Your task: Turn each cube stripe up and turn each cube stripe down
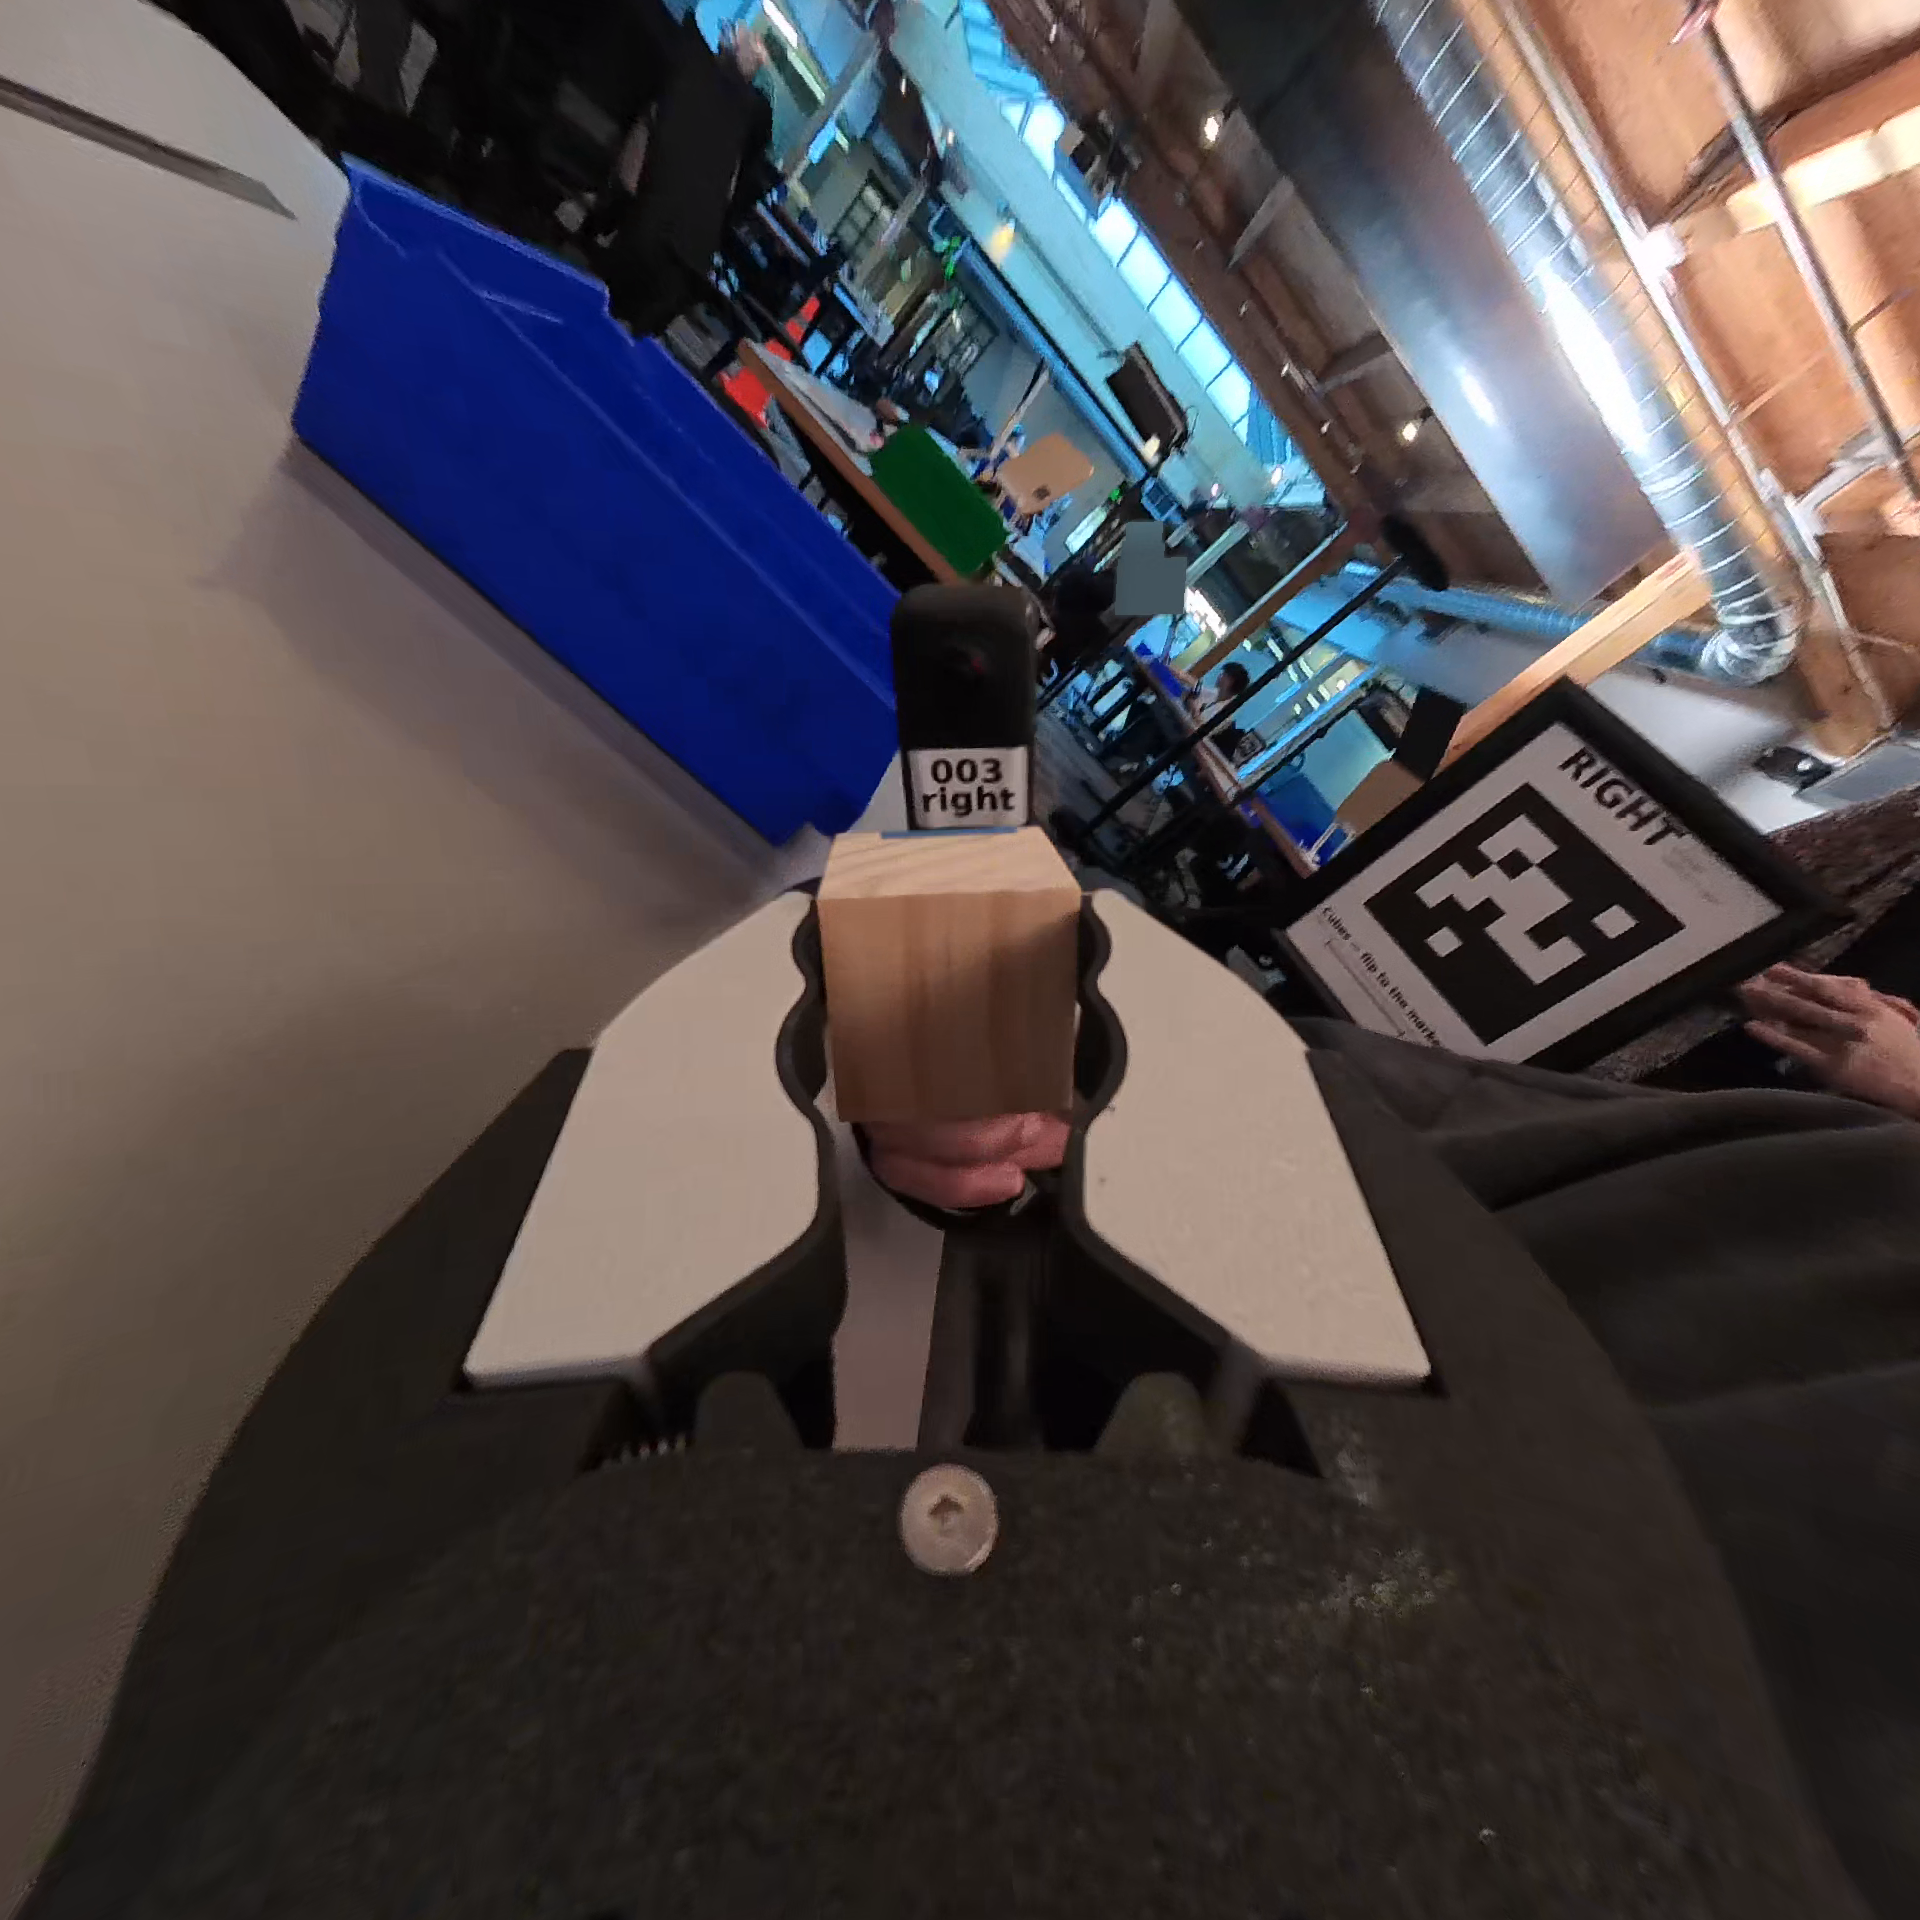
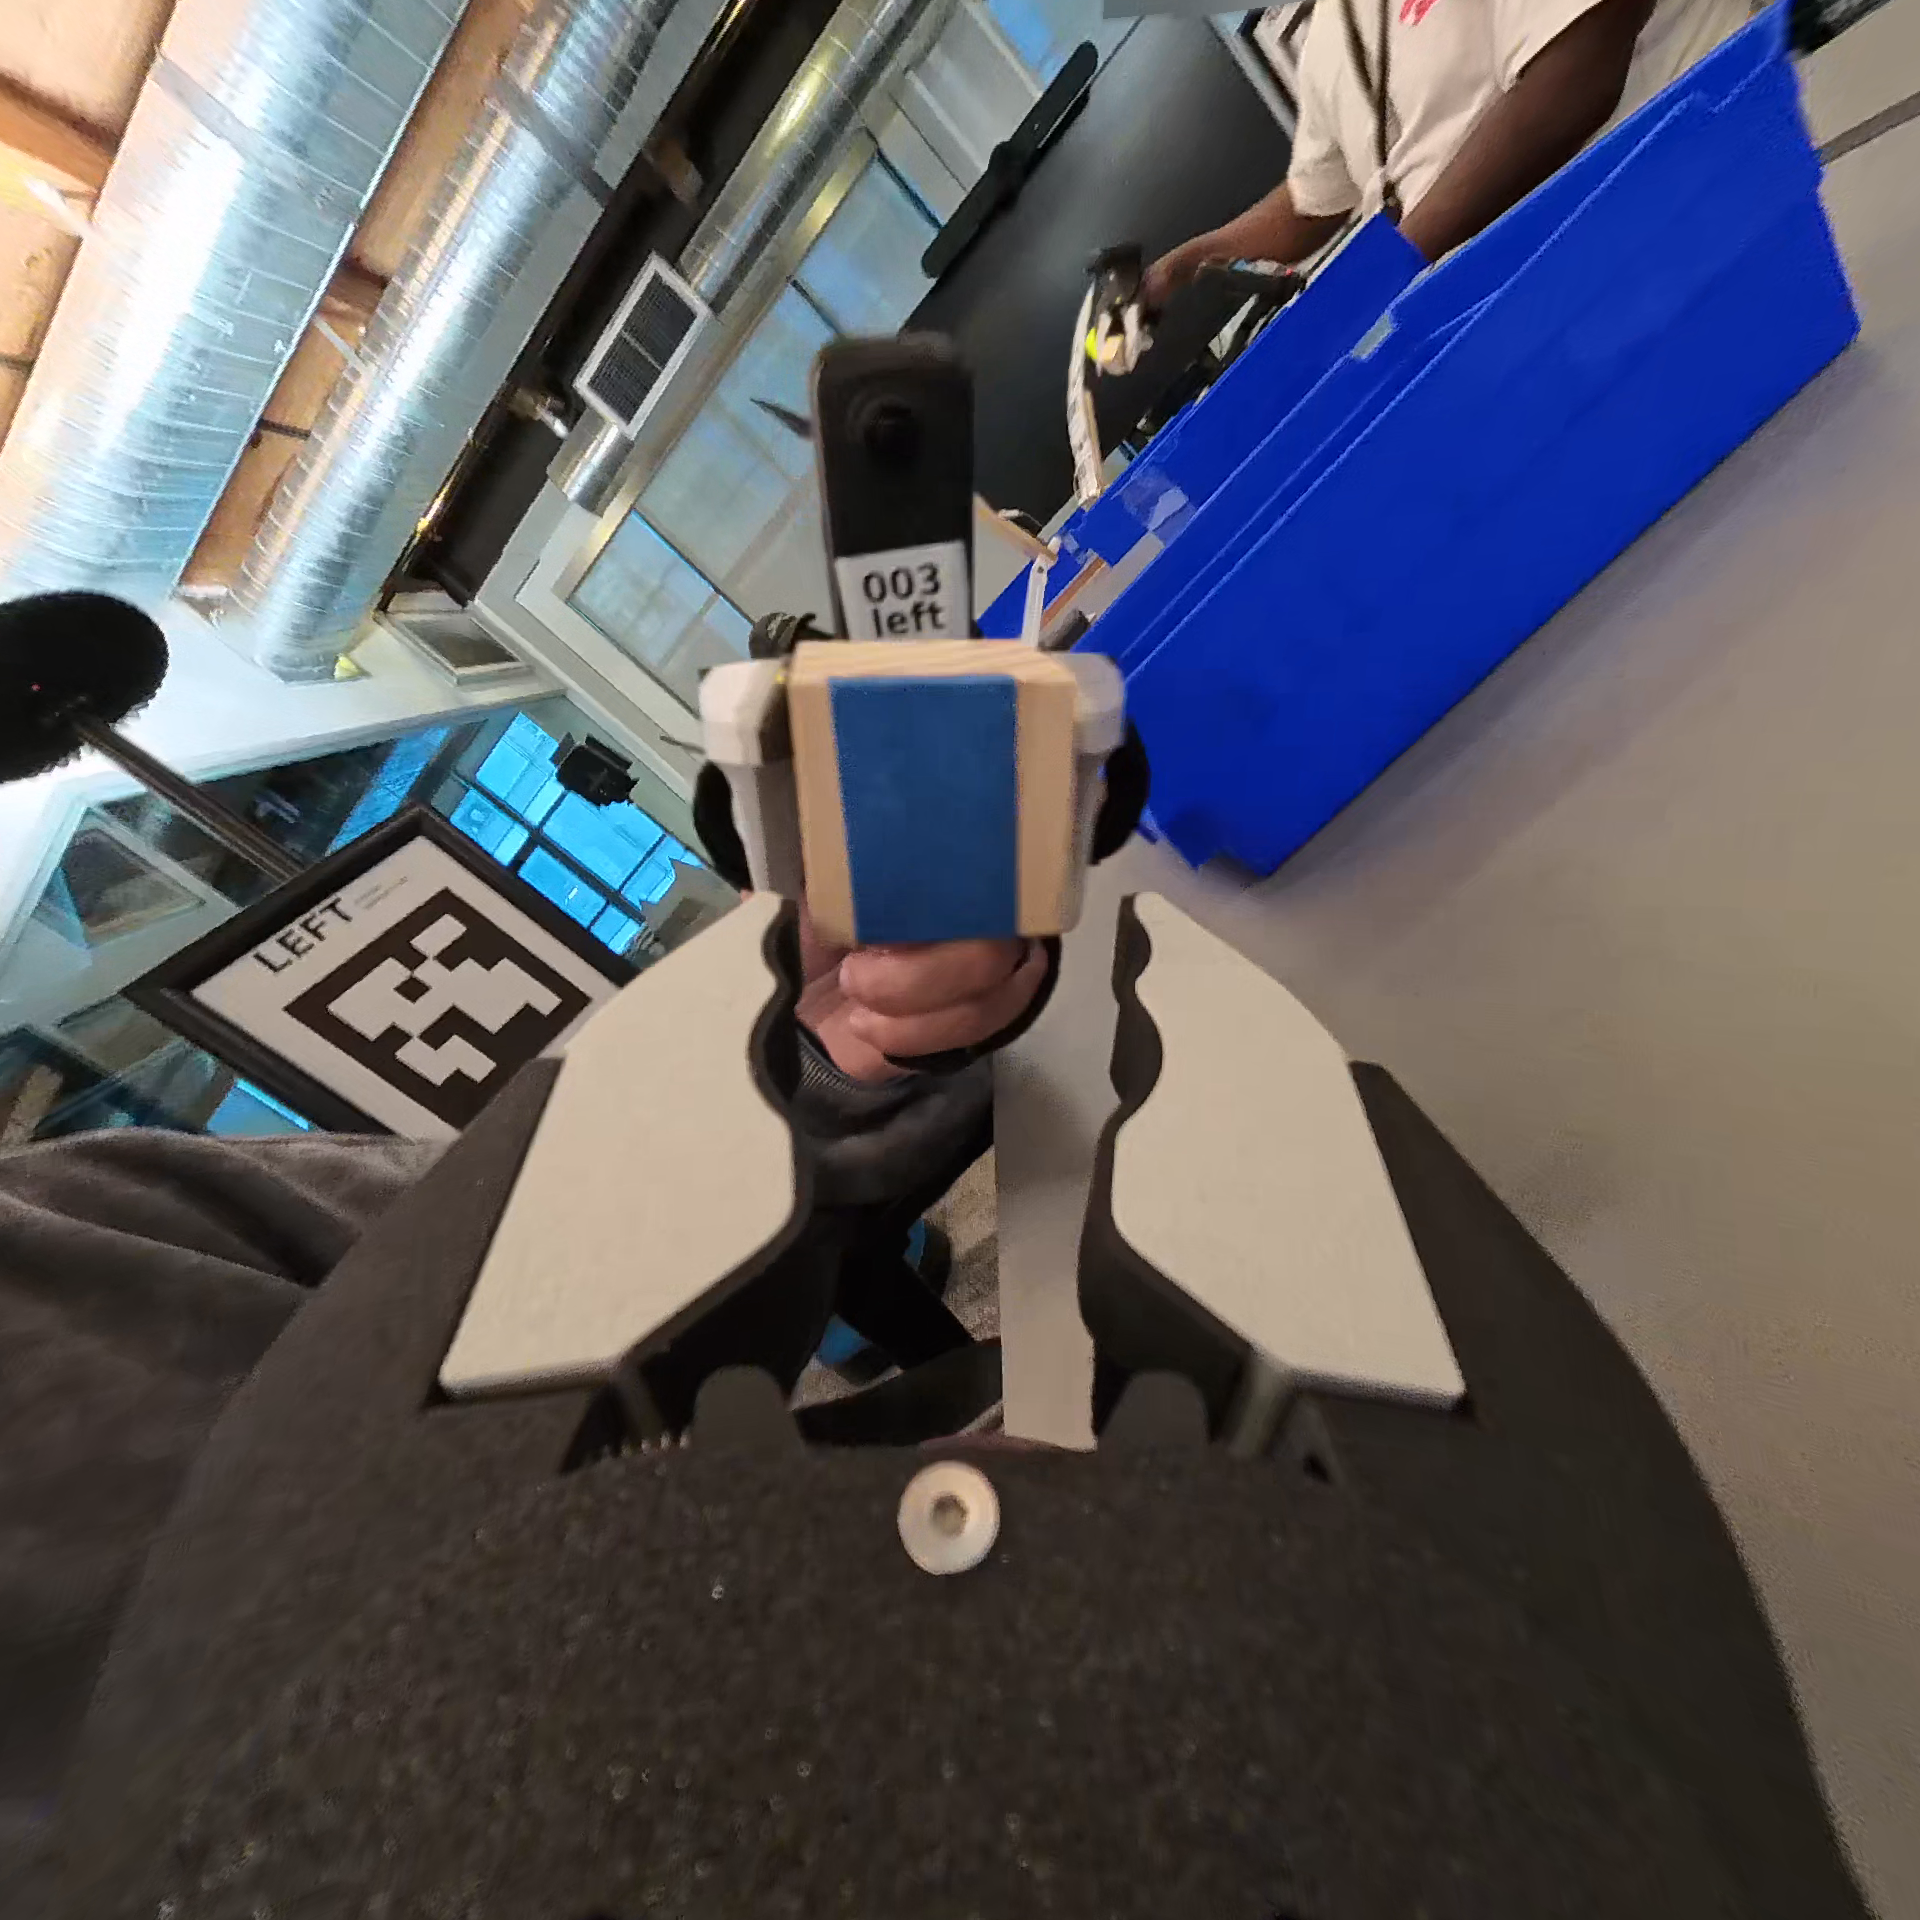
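Left gripper [image 1: 951, 997] is clamping the wooden cube [image 1: 948, 987] between its fingers, squeezing the two side faces, and the whole thing is hanging in the air well off the table [image 1: 208, 831]. From the left camera I'm only seeing plain wood plus a thin blue edge at the far end, so the stripe [image 2: 925, 805] is facing away from that gripper. The right camera confirms it: blue stripe is pointing straight at the right gripper [image 2: 945, 977], whose fingers are spread wide with nothing in them, sitting just short of the cube.

Looks to me like a handoff or regrip in progress to get the stripe facing the other way. If I'm doing this well, I'm bringing the right fingers in on the two faces the left isn't covering, squaring up before closing, and not letting the left go until the right has a firm pinch. Pinching on the taped face could be slippery, so bare wood is the safer bet.

Farther back, blue bins [image 2: 1455, 571] are sitting on the table, a framed marker board [image 2: 405, 987] is leaning nearby, and a person [image 2: 1434, 104] is standing behind the bins.
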Motion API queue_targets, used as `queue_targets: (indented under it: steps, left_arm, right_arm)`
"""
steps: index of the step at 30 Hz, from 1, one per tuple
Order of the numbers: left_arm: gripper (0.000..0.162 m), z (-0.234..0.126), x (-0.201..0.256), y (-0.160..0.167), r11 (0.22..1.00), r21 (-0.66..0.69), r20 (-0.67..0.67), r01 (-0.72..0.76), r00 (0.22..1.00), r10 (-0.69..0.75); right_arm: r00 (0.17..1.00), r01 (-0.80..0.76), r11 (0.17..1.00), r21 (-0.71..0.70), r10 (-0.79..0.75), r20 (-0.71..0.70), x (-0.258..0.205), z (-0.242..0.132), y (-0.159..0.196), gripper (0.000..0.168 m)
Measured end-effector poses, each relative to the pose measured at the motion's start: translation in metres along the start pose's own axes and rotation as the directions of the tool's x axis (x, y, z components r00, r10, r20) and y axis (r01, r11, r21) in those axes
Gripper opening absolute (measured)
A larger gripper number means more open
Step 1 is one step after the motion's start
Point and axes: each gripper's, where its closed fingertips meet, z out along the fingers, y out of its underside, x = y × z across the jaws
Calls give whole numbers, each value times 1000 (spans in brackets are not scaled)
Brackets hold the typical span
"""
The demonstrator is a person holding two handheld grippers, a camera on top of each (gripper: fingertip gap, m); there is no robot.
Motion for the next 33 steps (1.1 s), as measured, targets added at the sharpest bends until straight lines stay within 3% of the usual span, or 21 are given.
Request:
queue_targets:
  steps: [6,11,15,18,21,23,26,28,29,32,33]
  left_arm:
    - [44,12,4,10,998,-36,5,-58,998,59]
    - [44,14,6,15,996,-56,7,-72,997,72]
    - [73,-6,-6,9,992,-10,163,-125,979,125]
    - [78,-31,-26,13,970,-20,373,-241,899,231]
    - [74,-40,-29,22,955,-55,438,-292,852,285]
    - [73,-37,-26,29,961,-67,417,-269,867,272]
    - [72,-28,-23,38,967,-90,371,-239,893,255]
    - [72,-23,-24,44,966,-122,358,-230,897,259]
    - [72,-20,-24,47,964,-141,354,-228,897,264]
    - [71,-16,-21,53,953,-177,347,-246,890,295]
    - [70,-15,-19,54,948,-185,348,-258,885,308]
  right_arm:
    - [999,48,998,45,-49,18,-4,-8,-4,46]
    - [998,65,998,-15,-65,15,-6,-14,0,46]
    - [988,129,991,-25,-130,-83,-1,-31,-6,46]
    - [936,245,968,-47,-249,-247,2,-58,-23,46]
    - [769,418,901,-118,-420,-482,-10,-111,-79,46]
    - [584,478,860,-178,-462,-668,-19,-171,-129,46]
    - [234,383,873,-302,-408,-883,-12,-276,-185,46]
    - [80,152,921,-358,-372,-925,14,-329,-188,46]
    - [27,74,924,-375,-378,-926,28,-346,-189,46]
    - [41,-224,899,-376,-377,-925,78,-369,-161,46]
    - [12,-287,877,-385,-398,-917,93,-377,-156,46]
